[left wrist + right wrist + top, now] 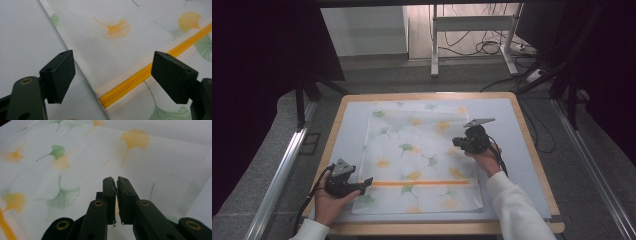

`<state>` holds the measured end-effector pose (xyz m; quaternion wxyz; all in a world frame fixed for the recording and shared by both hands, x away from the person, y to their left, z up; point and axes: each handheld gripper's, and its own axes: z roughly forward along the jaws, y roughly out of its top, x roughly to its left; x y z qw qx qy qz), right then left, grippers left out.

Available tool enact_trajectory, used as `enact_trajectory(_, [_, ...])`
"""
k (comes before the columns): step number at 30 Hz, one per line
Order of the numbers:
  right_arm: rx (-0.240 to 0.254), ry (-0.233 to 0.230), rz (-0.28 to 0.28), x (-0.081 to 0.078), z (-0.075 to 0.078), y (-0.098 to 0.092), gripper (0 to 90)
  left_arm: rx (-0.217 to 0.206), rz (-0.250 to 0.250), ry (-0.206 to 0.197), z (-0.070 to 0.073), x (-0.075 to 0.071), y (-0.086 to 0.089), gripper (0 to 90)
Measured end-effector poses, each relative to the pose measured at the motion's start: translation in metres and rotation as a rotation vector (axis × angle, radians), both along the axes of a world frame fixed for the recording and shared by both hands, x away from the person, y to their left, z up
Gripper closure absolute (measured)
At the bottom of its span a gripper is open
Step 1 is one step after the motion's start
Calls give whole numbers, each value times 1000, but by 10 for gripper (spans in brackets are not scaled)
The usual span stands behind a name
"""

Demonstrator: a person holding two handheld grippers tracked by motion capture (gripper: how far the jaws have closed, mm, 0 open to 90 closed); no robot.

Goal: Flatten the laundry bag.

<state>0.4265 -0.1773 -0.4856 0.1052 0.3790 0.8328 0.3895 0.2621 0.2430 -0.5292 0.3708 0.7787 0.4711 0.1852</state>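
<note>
cloth bag point(417, 155): flat mid-table, zipper point(419, 183) running left-right near edge | left gripper point(364, 184): jaws wide, at zipper's left end, nearer | right gripper point(457, 141): jaws together, empty, over bag's right part

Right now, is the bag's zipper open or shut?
Shut, as far as visible. The yellow zipper runs as one closed line across the leaf-print bag, no gap between its halves. The slider isn't discernible.

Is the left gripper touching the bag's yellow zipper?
Apart. Left gripper view: the left gripper has its jaws wide open, above the yellow zipper, pads clear of it.
</note>
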Motion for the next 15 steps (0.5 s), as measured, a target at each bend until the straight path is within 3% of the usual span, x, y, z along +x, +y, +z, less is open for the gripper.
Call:
enact_trajectory(2, [-1,5,-5,8,-1,1,857,0,1,-2,0,0,0,190])
enact_trajectory(3, [-9,7,-36,26,-5,5,883,-1,3,-4,1,-1,0,190])
enact_trajectory(4, [-9,7,-36,26,-5,5,883,-5,6,-8,1,-2,0,190])
enact_trajectory(5, [-13,21,-63,45,-10,7,892,-5,6,-9,2,-2,0,191])
enact_trajectory(6, [-13,21,-63,45,-10,7,892,-4,8,-10,2,-2,0,191])
enact_trajectory(10, [-44,44,-132,79,-20,9,893,-2,4,-5,0,0,0,191])
enact_trajectory(15, [-65,84,-195,98,-31,7,893,1,-4,-9,1,0,1,191])
